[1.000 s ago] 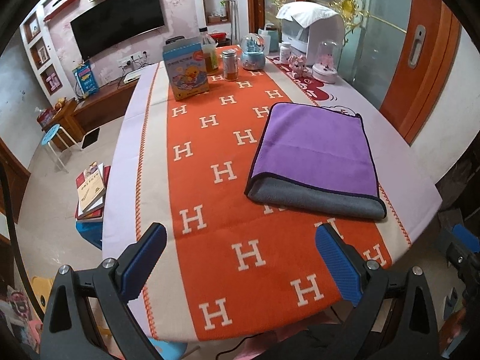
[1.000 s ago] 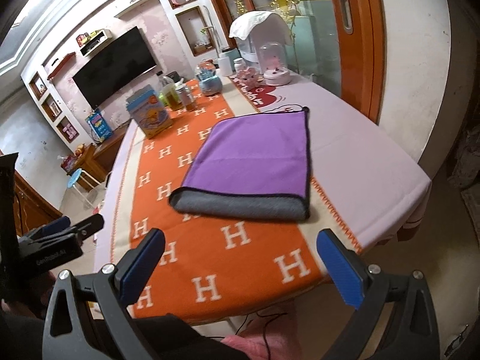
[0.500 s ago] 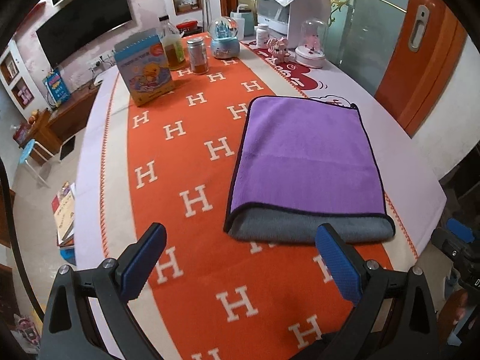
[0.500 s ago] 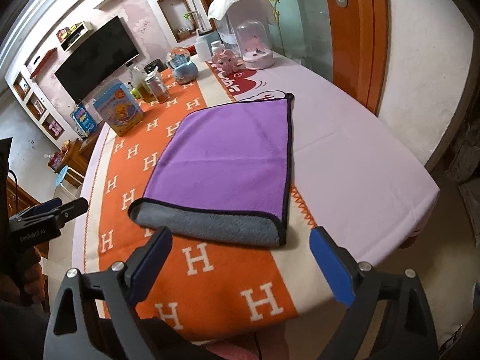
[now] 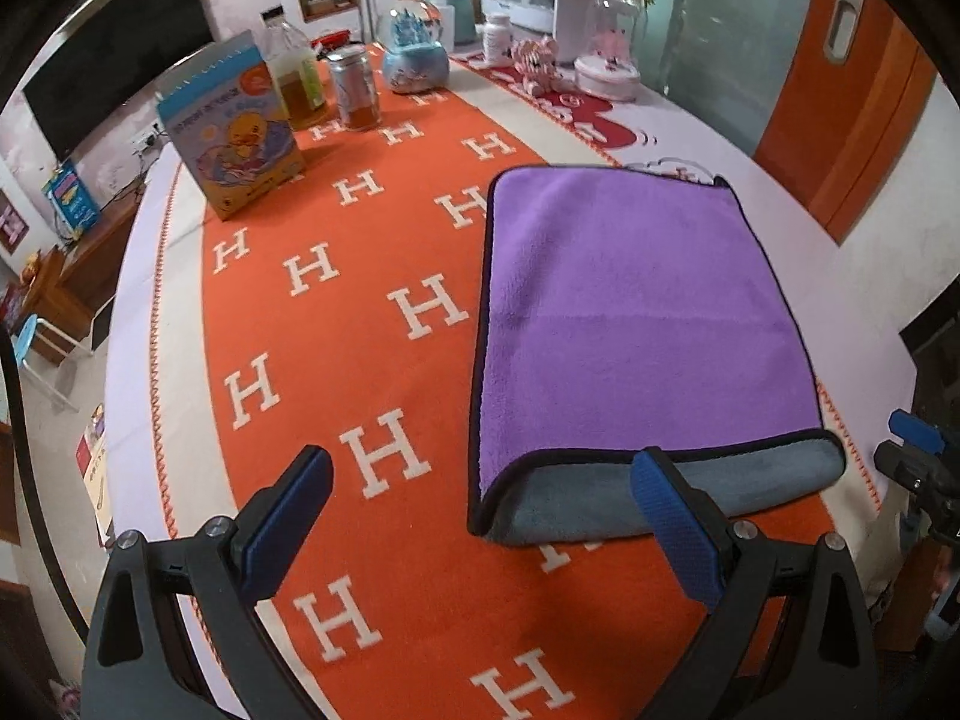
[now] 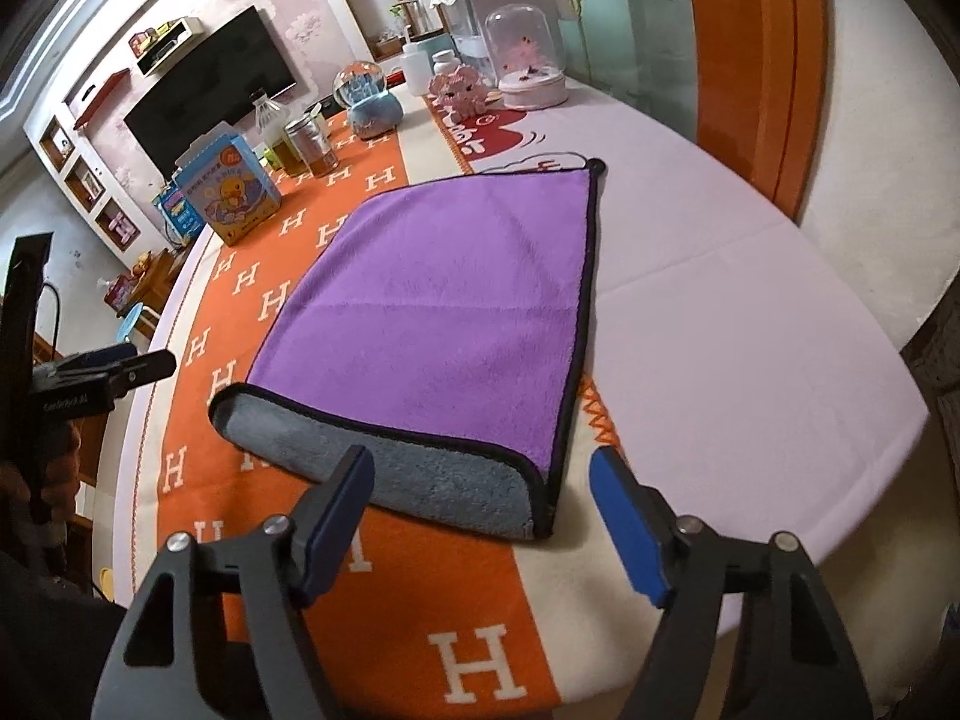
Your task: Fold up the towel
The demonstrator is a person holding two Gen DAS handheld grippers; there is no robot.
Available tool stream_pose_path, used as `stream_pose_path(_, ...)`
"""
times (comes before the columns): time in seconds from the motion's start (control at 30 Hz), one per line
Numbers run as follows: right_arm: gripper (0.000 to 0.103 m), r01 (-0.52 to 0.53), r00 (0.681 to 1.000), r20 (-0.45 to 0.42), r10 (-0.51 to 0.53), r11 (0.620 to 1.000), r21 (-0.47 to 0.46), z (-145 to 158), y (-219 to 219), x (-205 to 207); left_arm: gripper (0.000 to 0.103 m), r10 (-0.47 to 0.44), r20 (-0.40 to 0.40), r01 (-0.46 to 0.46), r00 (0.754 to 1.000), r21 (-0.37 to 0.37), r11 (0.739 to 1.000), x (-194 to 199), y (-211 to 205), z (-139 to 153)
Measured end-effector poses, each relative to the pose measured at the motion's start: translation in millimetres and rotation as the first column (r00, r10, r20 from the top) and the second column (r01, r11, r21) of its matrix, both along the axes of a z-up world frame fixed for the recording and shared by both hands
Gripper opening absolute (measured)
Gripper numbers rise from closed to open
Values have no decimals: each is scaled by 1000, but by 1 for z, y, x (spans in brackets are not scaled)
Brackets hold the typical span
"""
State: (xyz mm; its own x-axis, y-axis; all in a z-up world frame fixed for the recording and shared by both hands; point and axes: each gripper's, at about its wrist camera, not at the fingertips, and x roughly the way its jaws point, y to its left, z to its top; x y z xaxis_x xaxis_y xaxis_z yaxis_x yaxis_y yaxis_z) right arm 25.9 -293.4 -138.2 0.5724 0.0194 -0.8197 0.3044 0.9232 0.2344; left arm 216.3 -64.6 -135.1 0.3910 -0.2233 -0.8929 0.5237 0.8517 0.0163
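Observation:
A purple towel (image 5: 636, 312) with a grey underside and black trim lies folded on the orange H-patterned tablecloth (image 5: 384, 312); its grey fold faces me. It also shows in the right wrist view (image 6: 456, 300). My left gripper (image 5: 486, 480) is open, just short of the towel's near left corner. My right gripper (image 6: 486, 474) is open, just short of the towel's near right corner. Neither touches the towel.
At the table's far end stand a blue duck box (image 5: 231, 126), a bottle (image 5: 294, 81), a jar (image 5: 357, 90), a snow globe (image 5: 417, 54) and a glass dome (image 6: 528, 60). The table edge (image 6: 888, 420) runs along the right. The left gripper shows in the right wrist view (image 6: 102, 372).
Both grippers have moved forward and down toward the towel's near edge. The towel itself has not moved.

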Motion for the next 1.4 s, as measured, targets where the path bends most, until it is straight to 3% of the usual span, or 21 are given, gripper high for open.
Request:
stream_pose_path(0.57, 47, -15, 997, -73, 20, 997, 75, -44, -11, 7, 99, -21, -181, 33, 983, 63, 997, 15, -26, -65)
stream_pose_path(0.83, 35, -26, 995, -90, 34, 995, 96, -51, -12, 10, 88, -9, -253, 23, 967, 50, 999, 17, -26, -78)
stream_pose_path(1.1, 26, -25, 995, -91, 33, 996, 89, -50, -12, 8, 52, 10, -282, -5, 959, 17, 1000, 15, -21, -80)
stream_pose_path(1.4, 11, -25, 996, -87, 32, 996, 83, -48, -12, 7, 19, 41, -287, -39, 957, 12, 999, 17, -10, -74)
